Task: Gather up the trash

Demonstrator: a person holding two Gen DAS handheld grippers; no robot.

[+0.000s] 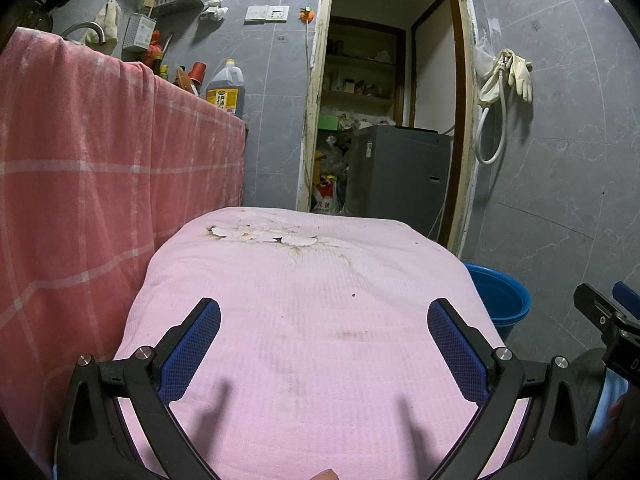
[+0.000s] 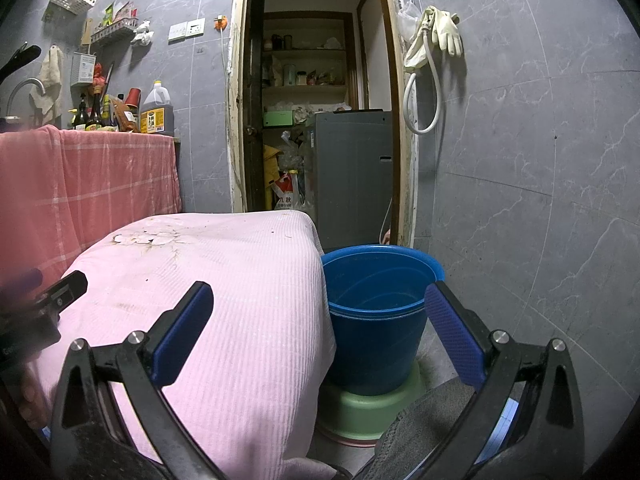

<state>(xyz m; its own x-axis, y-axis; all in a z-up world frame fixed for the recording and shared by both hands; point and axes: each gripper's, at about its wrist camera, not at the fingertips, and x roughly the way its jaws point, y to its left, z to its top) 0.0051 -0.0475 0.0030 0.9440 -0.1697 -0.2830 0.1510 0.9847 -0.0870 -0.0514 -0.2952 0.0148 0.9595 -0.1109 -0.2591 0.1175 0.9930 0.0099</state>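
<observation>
A blue bucket stands on the floor to the right of a surface covered with a pink cloth; its inside looks empty. It also shows at the right edge of the cloth in the left wrist view. My left gripper is open and empty above the pink cloth. My right gripper is open and empty, straddling the cloth's right edge and the bucket. No loose trash shows on the cloth, only small specks and stains. The right gripper's body shows at the right of the left wrist view.
A counter draped in a red checked cloth stands at the left with bottles and an oil jug. An open doorway holds a grey appliance and bags. A green basin sits under the bucket. Gloves and a hose hang on the tiled wall.
</observation>
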